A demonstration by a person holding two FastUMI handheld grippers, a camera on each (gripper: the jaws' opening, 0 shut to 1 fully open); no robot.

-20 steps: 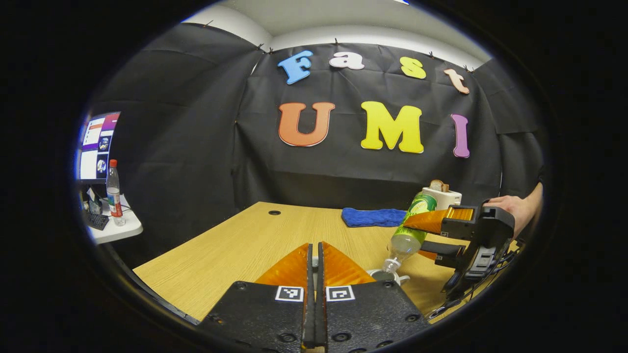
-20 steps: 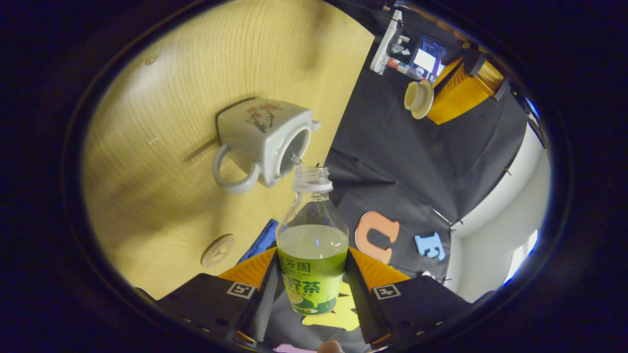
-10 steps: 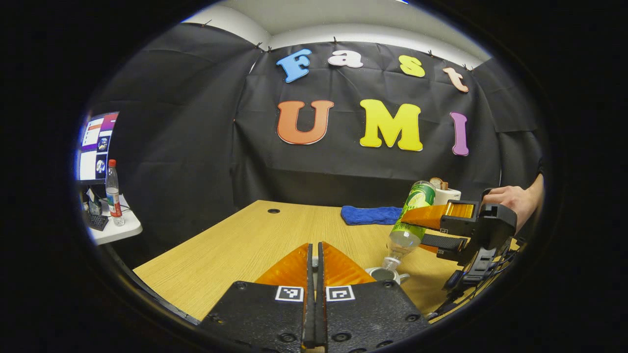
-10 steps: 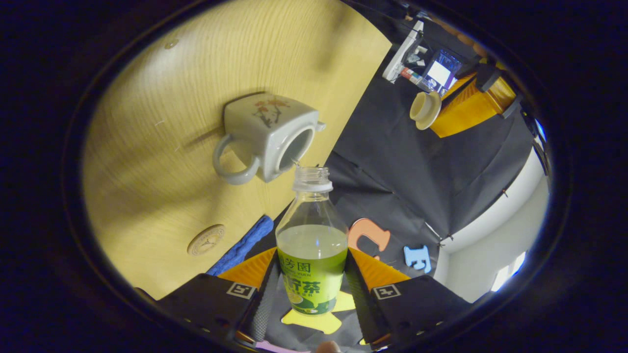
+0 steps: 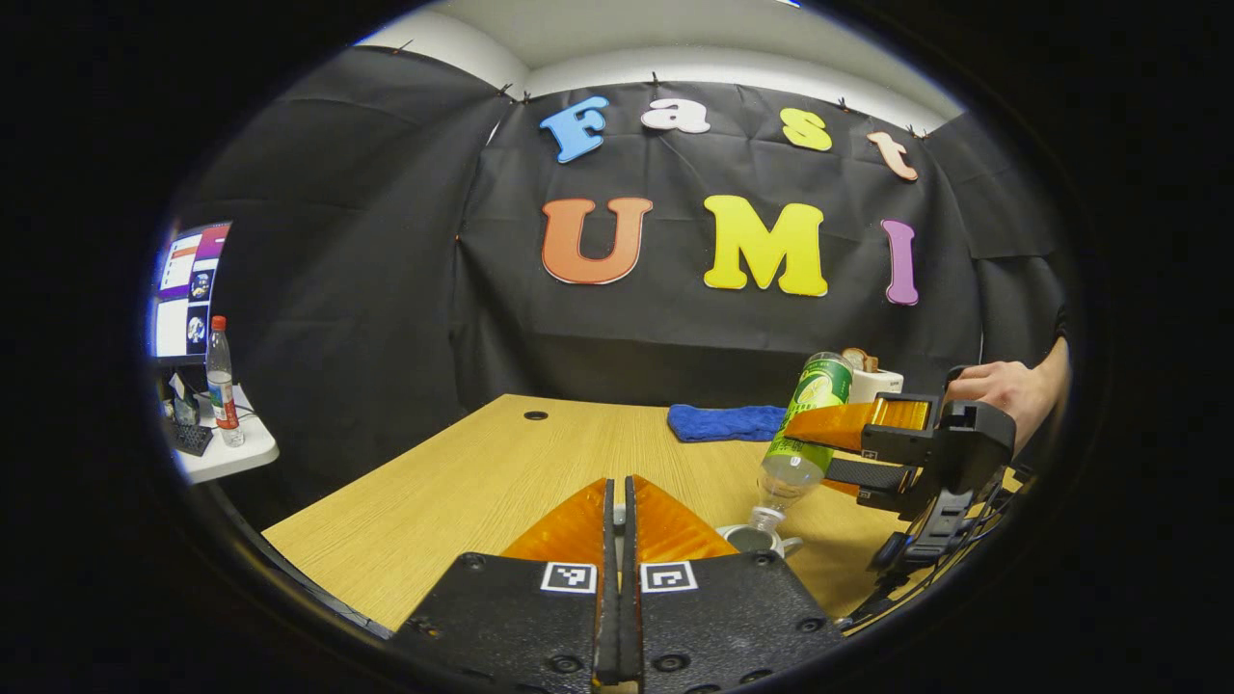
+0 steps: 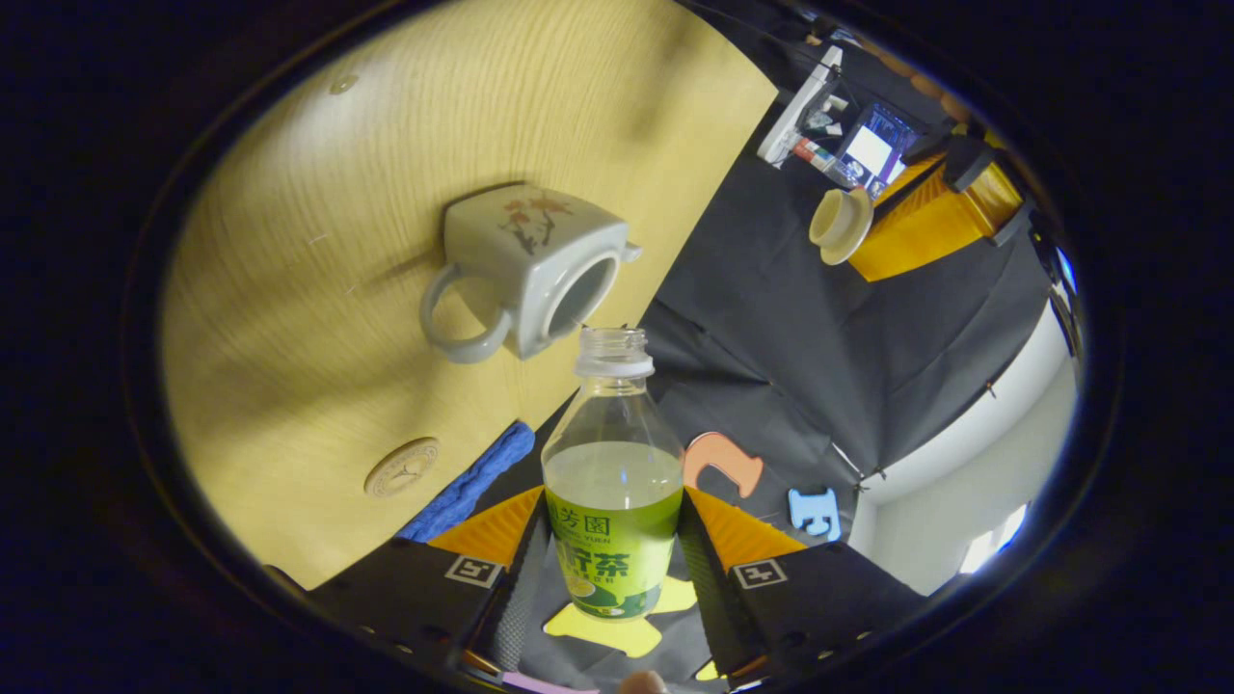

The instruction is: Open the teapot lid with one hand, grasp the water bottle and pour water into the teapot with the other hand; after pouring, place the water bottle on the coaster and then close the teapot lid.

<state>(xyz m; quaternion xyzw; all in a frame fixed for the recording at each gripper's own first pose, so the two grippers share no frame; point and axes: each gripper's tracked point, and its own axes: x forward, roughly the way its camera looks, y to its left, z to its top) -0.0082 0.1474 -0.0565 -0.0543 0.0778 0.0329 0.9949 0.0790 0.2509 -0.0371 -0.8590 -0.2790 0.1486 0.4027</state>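
My right gripper is shut on a clear water bottle with a green label. The bottle is uncapped, and its mouth points at the open top of a white square teapot on the wooden table. In the left gripper view the bottle tilts mouth-down over the teapot's rim, with the right gripper clamped around its middle. My left gripper has its fingers together. The right gripper view shows it holding the round teapot lid up in the air, away from the pot. A round wooden coaster lies on the table beside the teapot.
A blue cloth lies at the table's back edge, with a white toaster beside it. A person's hand holds the right gripper. Off to the left, a small side table holds a bottle below a monitor.
The thin trickle from the bottle mouth into the teapot is no longer visible. The bottle has tipped slightly more upright. My left gripper has barely moved.
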